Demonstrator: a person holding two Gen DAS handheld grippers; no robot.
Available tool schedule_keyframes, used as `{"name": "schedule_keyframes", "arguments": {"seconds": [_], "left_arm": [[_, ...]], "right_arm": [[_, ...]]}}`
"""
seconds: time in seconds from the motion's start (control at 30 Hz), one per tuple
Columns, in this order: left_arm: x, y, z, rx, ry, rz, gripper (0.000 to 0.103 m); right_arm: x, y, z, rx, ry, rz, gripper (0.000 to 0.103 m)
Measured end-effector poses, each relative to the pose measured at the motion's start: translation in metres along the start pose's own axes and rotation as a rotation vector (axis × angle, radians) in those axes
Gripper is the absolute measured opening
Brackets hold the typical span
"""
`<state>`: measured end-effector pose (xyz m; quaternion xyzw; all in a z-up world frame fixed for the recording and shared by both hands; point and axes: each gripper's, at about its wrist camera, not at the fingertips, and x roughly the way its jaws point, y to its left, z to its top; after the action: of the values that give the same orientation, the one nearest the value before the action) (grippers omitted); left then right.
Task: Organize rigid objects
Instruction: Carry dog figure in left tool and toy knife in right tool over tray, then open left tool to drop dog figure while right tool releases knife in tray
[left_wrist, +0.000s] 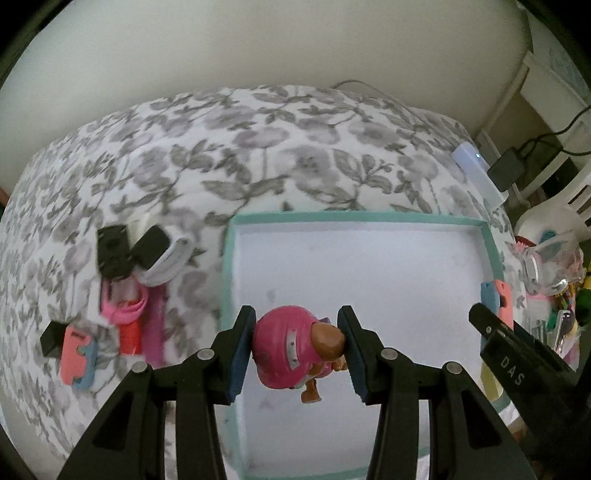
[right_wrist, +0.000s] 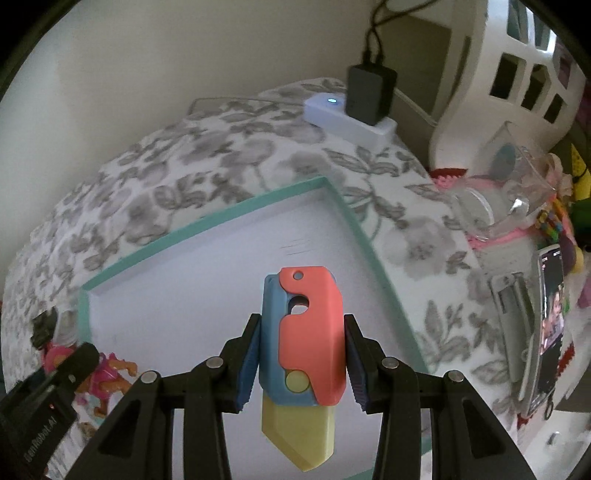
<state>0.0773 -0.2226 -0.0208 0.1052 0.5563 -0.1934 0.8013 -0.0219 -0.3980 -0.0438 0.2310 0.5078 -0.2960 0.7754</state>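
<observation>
My left gripper (left_wrist: 297, 349) is shut on a toy pup figure with a pink helmet (left_wrist: 291, 350), held above the near left part of a white tray with a teal rim (left_wrist: 360, 218). My right gripper (right_wrist: 301, 360) is shut on a coral, blue and yellow toy knife (right_wrist: 304, 343), held over the same tray (right_wrist: 207, 218). In the right wrist view the pup figure (right_wrist: 107, 373) and the left gripper's black finger (right_wrist: 70, 363) show at the lower left. The toy knife (left_wrist: 496, 299) and right gripper show at the right of the left wrist view.
On the flowered cloth (left_wrist: 258, 147) left of the tray lie black and white blocks (left_wrist: 144, 254), pink pieces (left_wrist: 125, 314) and a coral and blue toy (left_wrist: 77, 354). A white power strip (right_wrist: 347, 118) with a black adapter sits behind. A clear container (right_wrist: 506, 195) and a phone (right_wrist: 550, 321) lie right.
</observation>
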Motion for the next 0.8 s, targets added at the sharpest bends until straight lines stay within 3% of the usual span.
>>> {"name": "schedule_keyframes", "arguments": {"seconds": [0.3, 0.6, 0.63, 0.7, 0.8], "left_arm": [[0.022, -0.025, 0.008, 0.045, 0.009, 0.015, 0.048], [0.028, -0.018, 0.004, 0.032, 0.01, 0.044, 0.048], [0.027, -0.017, 0.003, 0.03, 0.007, 0.047, 0.049], [0.025, -0.013, 0.003, 0.019, 0.001, 0.047, 0.065], [0.021, -0.009, 0.003, 0.004, -0.006, 0.039, 0.071]], "right_arm": [[0.014, -0.014, 0.002, 0.023, 0.021, -0.023, 0.044], [0.016, -0.01, 0.002, -0.005, 0.03, -0.019, 0.045], [0.016, -0.009, 0.001, -0.007, 0.031, -0.02, 0.045], [0.014, -0.008, 0.001, -0.009, 0.028, -0.02, 0.045], [0.009, -0.006, 0.002, -0.017, 0.012, -0.034, 0.05]]}}
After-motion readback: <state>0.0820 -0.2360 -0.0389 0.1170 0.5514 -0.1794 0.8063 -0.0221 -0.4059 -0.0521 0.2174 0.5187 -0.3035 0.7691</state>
